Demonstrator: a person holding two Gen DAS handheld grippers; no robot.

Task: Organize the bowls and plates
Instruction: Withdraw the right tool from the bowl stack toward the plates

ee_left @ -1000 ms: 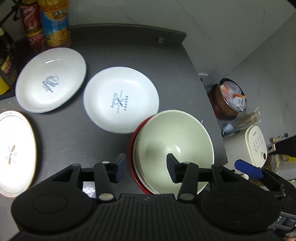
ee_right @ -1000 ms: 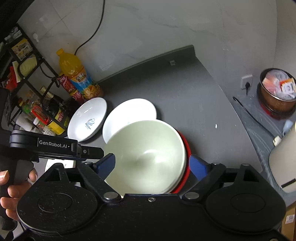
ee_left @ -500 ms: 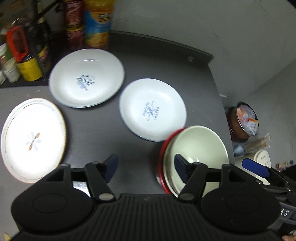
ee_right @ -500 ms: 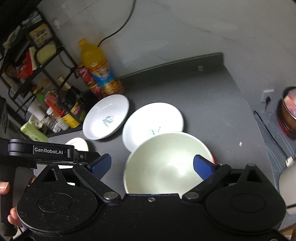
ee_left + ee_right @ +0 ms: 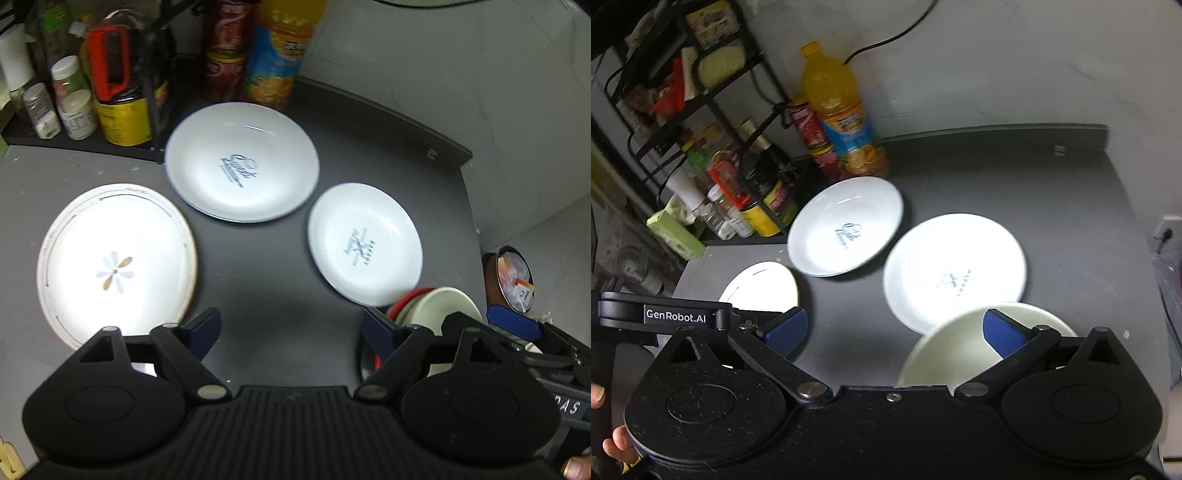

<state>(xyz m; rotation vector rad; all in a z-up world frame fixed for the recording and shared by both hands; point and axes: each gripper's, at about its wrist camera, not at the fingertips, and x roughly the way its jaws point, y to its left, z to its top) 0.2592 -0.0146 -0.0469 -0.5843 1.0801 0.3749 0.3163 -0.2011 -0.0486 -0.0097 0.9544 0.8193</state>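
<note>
Pulled back from the bowls (image 5: pixel 441 306) stacked at the desk (image 5: pixel 273 295) right edge; both grippers' fingers (image 5: pixel 205 326) spread open, empty. Plates (image 5: pixel 242 160) unstacked mid-desk; probably next.

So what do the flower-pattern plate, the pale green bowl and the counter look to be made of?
Flower-pattern plate: likely glazed ceramic, glossy white, blown out by reflected light, with a thin gold rim line. Pale green bowl: probably glazed ceramic or melamine; smooth, with a soft sheen. Counter: dark grey, matte, lightly speckled, perhaps laminate or stone; cannot tell which.
</note>
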